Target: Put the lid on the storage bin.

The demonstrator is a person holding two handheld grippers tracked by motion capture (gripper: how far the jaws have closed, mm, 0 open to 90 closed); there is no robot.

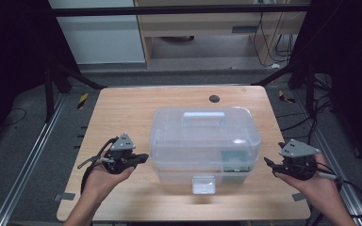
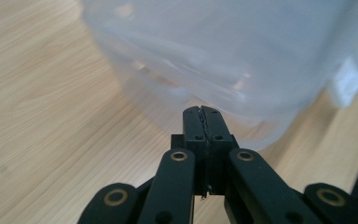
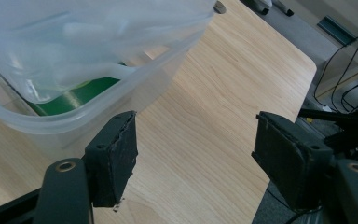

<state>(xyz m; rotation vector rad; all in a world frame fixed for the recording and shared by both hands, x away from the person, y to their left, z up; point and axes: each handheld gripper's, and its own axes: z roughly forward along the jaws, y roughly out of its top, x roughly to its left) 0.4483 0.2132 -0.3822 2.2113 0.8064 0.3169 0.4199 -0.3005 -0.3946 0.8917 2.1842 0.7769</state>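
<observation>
Box [image 1: 205, 141] mid-table [image 1: 122, 108], btwn left tongs [image 1: 143, 157] & right tongs [image 1: 269, 164].

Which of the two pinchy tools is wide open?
The right tool, beside the clear plastic box, has its jaws spread wide apart. The left tool has its jaws pressed shut together.

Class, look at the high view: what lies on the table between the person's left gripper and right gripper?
In the high view, the clear plastic box with its lid on sits between the left gripper and right gripper.
</observation>
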